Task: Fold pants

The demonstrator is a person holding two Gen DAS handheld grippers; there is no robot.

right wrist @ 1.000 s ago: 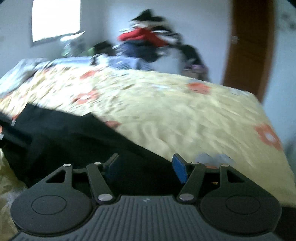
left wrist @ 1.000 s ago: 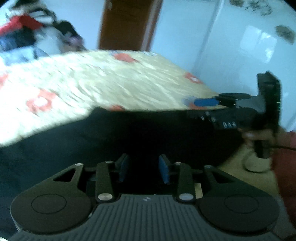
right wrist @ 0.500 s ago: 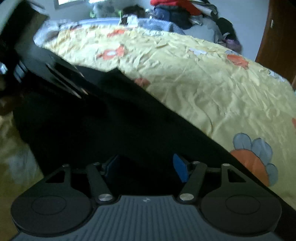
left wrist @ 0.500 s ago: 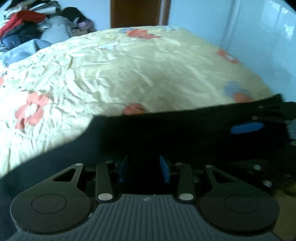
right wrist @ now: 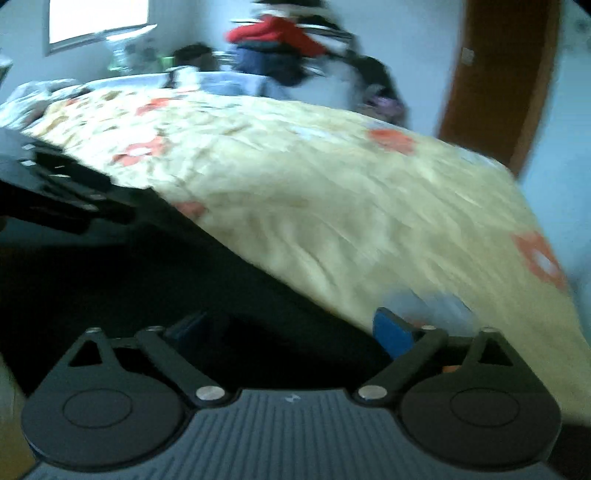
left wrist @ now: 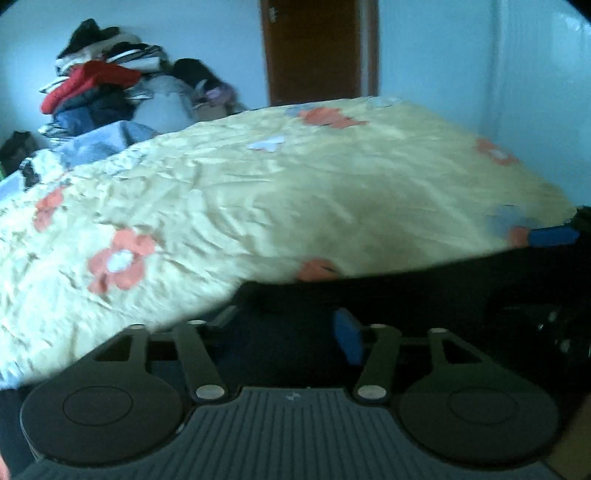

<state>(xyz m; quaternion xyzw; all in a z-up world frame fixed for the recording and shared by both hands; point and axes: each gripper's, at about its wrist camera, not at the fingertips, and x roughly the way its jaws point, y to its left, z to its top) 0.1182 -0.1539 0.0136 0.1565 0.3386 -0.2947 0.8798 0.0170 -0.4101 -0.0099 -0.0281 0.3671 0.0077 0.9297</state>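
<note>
The black pants [left wrist: 424,291] lie along the near edge of the bed, dark and hard to read, and show in the right wrist view [right wrist: 140,273] too. My left gripper [left wrist: 286,326] is open, its fingers spread over the pants' edge. My right gripper [right wrist: 291,328] is open wide over the pants, its blue pad [right wrist: 391,332] at the cloth's border. The right gripper's blue fingertip [left wrist: 550,236] shows at the far right of the left wrist view. The left gripper's body [right wrist: 55,184] shows at the left of the right wrist view.
The bed has a yellow cover with red flowers [left wrist: 258,192], wrinkled and wide. A pile of clothes [left wrist: 99,92] sits at its far side. A brown door [left wrist: 314,51] and pale walls stand behind. A window [right wrist: 96,18] is at the far left.
Both grippers have tilted up and moved along the pants' edge. The left gripper's jaws have opened wider than before. The views are blurred by motion.
</note>
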